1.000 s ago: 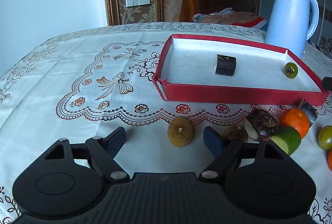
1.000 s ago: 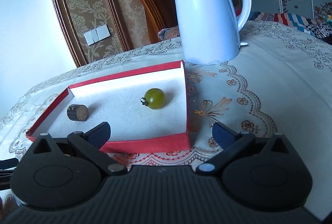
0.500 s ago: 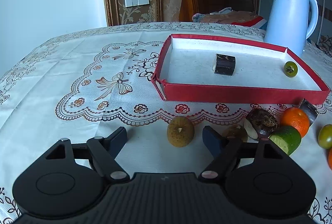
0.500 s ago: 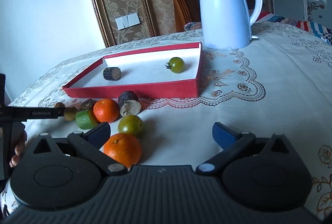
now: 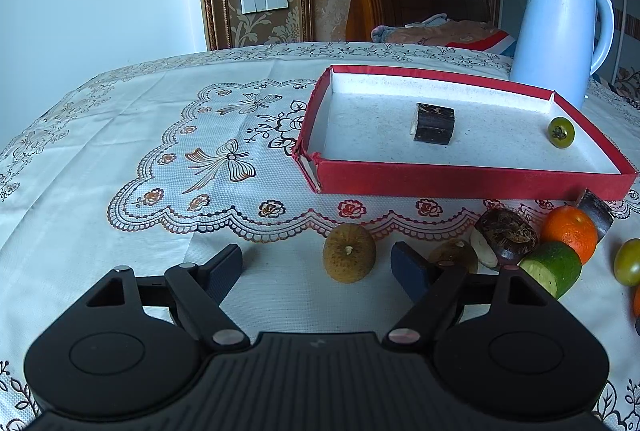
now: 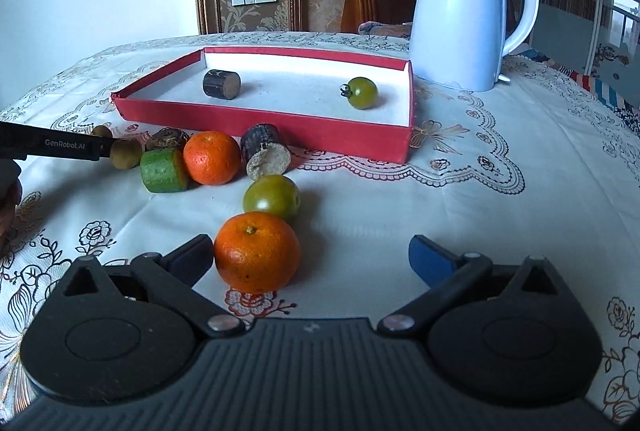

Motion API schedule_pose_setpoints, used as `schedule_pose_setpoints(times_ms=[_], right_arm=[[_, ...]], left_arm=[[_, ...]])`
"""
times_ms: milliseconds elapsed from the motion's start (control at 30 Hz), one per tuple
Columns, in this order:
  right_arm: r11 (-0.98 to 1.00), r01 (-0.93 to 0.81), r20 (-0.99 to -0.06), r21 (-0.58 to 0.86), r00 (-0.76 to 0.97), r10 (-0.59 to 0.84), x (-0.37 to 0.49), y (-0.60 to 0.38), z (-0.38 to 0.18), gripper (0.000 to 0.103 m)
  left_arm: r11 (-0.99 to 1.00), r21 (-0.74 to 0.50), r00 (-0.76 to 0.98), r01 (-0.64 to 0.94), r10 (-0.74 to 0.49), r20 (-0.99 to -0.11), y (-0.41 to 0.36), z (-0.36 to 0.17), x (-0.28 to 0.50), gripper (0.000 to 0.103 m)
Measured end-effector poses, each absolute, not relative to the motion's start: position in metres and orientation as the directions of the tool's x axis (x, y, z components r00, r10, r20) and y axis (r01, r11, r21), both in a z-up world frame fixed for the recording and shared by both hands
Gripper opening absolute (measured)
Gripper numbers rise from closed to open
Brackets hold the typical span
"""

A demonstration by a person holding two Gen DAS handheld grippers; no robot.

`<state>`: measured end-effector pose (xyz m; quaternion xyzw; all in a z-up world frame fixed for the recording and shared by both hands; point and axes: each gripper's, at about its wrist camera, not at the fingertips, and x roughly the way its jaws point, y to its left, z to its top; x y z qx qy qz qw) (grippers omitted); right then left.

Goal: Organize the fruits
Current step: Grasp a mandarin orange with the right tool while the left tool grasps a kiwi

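Since a second ago the right gripper [image 6: 310, 253] has swung away from the red tray [image 6: 260, 117] toward the loose fruit.

Left wrist view: the left gripper [image 5: 316, 265] stands open, a brown fruit [image 5: 349, 252] between its fingers, untouched.

Right wrist view: jaws open, an orange [image 6: 257, 252] just inside the left finger.

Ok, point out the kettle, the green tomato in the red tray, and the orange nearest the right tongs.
kettle [image 6: 456, 19]: right wrist view, middle of its body.
green tomato [image 6: 362, 93]: right wrist view, centre of its skin.
orange [image 6: 257, 257]: right wrist view, middle of its peel.
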<state>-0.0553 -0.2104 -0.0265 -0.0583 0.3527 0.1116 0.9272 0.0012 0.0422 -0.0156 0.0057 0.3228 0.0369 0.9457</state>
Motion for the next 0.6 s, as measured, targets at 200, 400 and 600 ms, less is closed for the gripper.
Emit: schedule_pose_setpoints(times_ms=[200, 400, 600], right_arm=[[0.961, -0.271, -0.675, -0.052, 0.719, 0.166, -0.0551, -0.2054, -0.0281, 0.092], [0.958, -0.283, -0.675, -0.055, 0.718, 0.173, -0.0556, -0.2042, -0.0279, 0.088], [0.957, -0.284, -0.674, -0.064, 0.719, 0.169, -0.0563, -0.2039, -0.0278, 0.087]], left_arm=[[0.997, 0.035, 0.789, -0.066, 0.074, -0.610, 0.0422, -0.0156, 0.0012, 0.082], [0.997, 0.035, 0.789, -0.067, 0.074, -0.610, 0.0422, -0.0156, 0.0013, 0.082], [0.997, 0.036, 0.788, -0.068, 0.075, -0.611, 0.0429, -0.0155, 0.0011, 0.082]])
